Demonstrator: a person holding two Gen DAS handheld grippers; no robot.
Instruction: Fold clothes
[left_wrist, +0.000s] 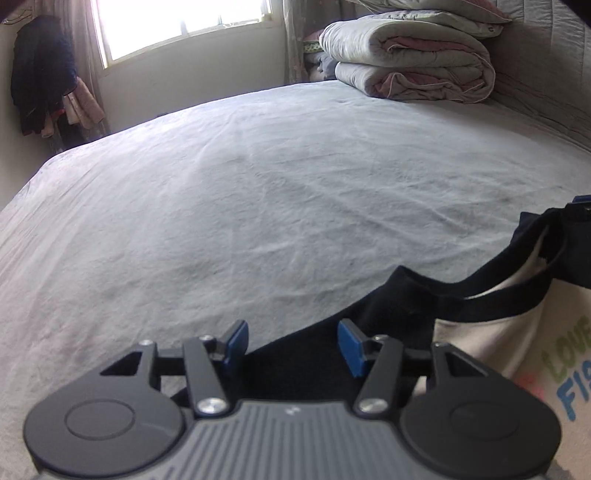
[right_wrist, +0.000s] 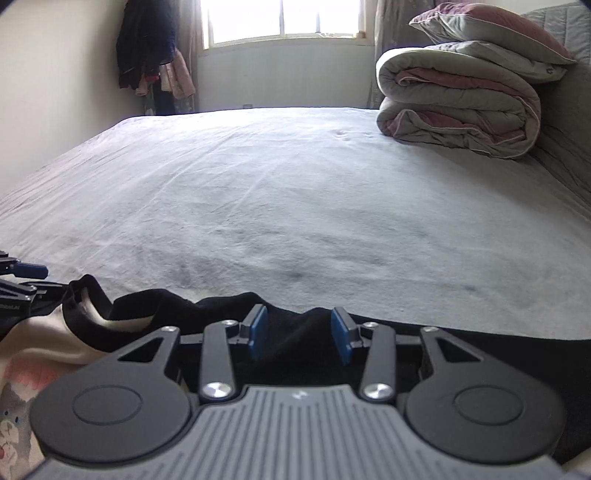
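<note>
Cream T-shirt with black sleeves, black neckband and a colourful print (left_wrist: 517, 332): bunched at the near edge of the grey-sheeted bed (left_wrist: 258, 184), not flat, no fold visible. Judging by that, the task is early; spreading and every fold remain. Left gripper (left_wrist: 293, 345) angles down over a black sleeve; blue pads stand apart, cloth between them but not pinched. Right gripper (right_wrist: 300, 334), same pose over the black edge, jaws parted, nothing clamped.

Cream shirt, black sleeves and collar

The shirt (left_wrist: 517, 332) is seen rumpled on the bed, lower right of frame, colourful print showing.
</note>
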